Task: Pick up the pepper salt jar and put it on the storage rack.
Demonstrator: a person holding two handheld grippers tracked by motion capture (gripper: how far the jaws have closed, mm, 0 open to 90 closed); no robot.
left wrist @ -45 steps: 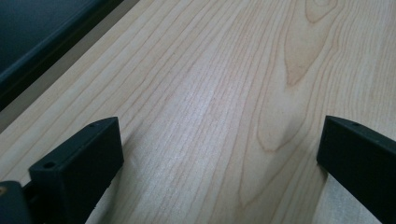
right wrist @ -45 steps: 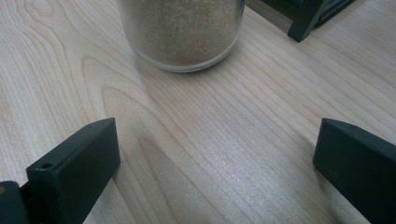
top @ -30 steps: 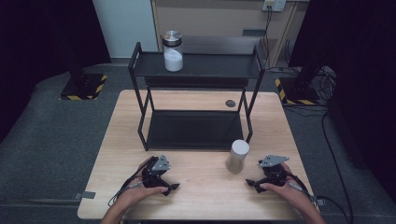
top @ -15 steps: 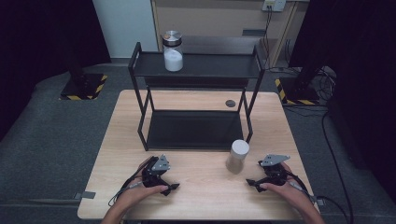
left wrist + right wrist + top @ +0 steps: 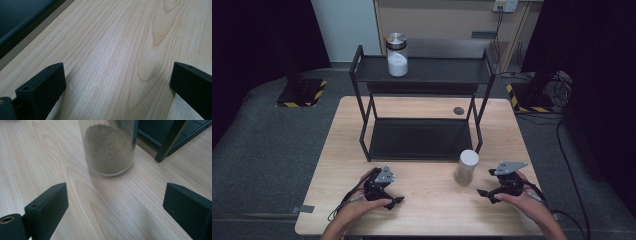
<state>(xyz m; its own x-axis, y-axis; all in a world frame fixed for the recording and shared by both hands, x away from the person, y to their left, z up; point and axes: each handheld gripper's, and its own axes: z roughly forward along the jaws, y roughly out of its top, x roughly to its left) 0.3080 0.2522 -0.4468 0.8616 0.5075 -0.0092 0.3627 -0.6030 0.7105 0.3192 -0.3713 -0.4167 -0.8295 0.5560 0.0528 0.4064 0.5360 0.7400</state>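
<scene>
Glass jar (image 5: 466,167) of brown powder stands on bench (image 5: 422,210) at lower centre-right, just ahead of right claw (image 5: 483,193). Right jaws just narrowed slightly, yet remain wide, gripping nothing: grasp likely beginning. Left claw (image 5: 398,200) wide, empty.

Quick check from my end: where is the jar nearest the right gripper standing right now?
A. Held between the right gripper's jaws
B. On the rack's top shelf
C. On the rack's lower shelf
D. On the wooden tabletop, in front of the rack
D: the jar stands on the table, just ahead of the right gripper, whose open jaws are clear of it.
</scene>
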